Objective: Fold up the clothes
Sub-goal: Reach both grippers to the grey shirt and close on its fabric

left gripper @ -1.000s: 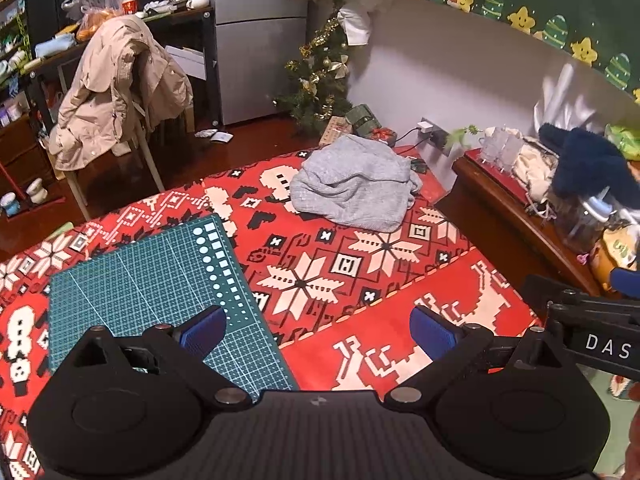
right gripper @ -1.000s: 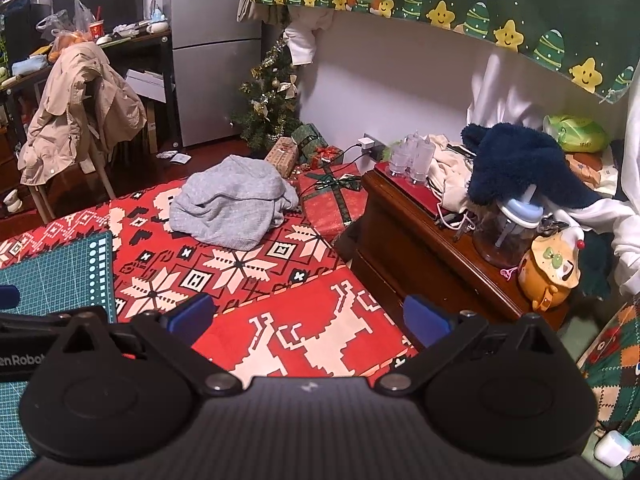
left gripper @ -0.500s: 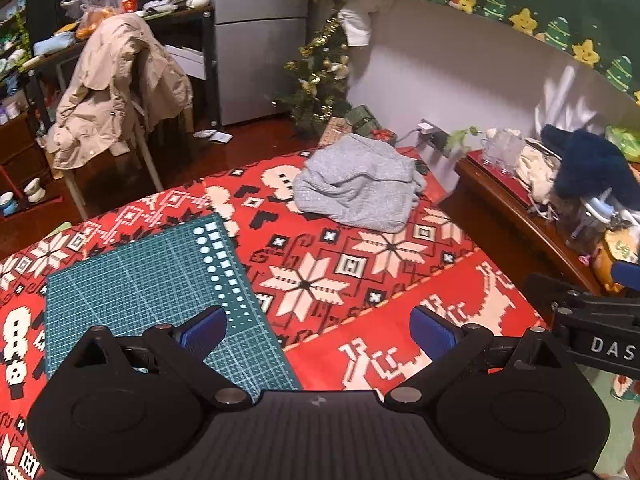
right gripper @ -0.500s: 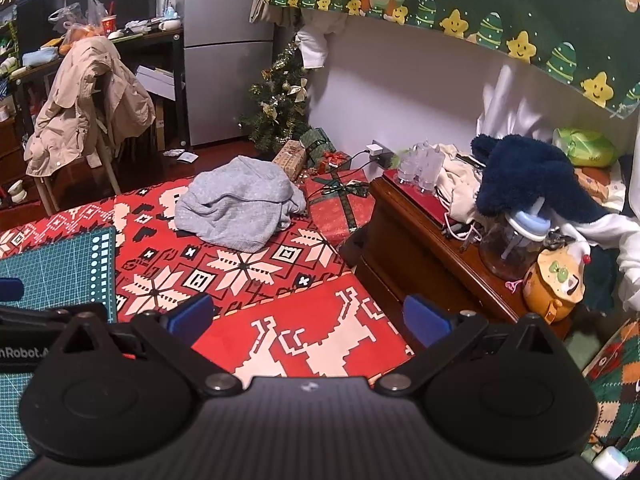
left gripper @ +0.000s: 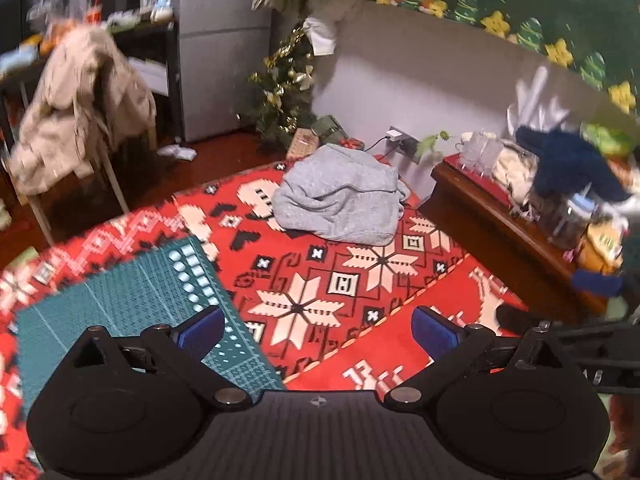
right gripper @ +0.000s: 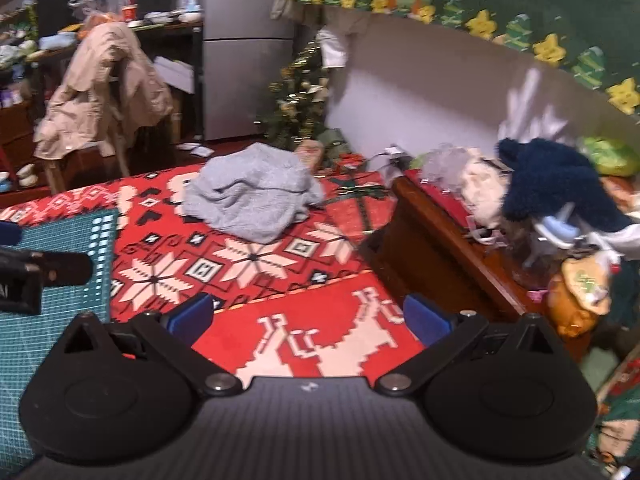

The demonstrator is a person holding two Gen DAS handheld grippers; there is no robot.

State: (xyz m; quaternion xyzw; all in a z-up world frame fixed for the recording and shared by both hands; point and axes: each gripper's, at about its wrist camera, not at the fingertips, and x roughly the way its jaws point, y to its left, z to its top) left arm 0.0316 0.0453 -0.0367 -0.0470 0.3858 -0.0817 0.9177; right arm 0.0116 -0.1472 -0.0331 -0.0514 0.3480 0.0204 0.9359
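Left gripper: jaws spread wide, blue pads well apart, nothing between them. It hangs over the near edge of the worktop, above the red patterned Christmas cloth. A green cutting mat lies on the cloth at lower left of the left wrist frame, partly under the left pad.

Right gripper: jaws likewise wide apart, empty, blue pads over the red cloth's reindeer border at lower centre of its frame. Part of the left gripper's black body shows at the left edge of the right wrist frame.

Task item: a crumpled grey sweater lies in a heap on the cloth, centre of the left wrist frame, upper centre-left in the right wrist frame; well apart from both grippers, untouched.

Surroundings: dark wooden side cabinet at right, cluttered, with a dark blue fuzzy garment on top. Small Christmas tree beyond the sweater; beige coat draped on a chair at upper left. Both frames are somewhat blurred.
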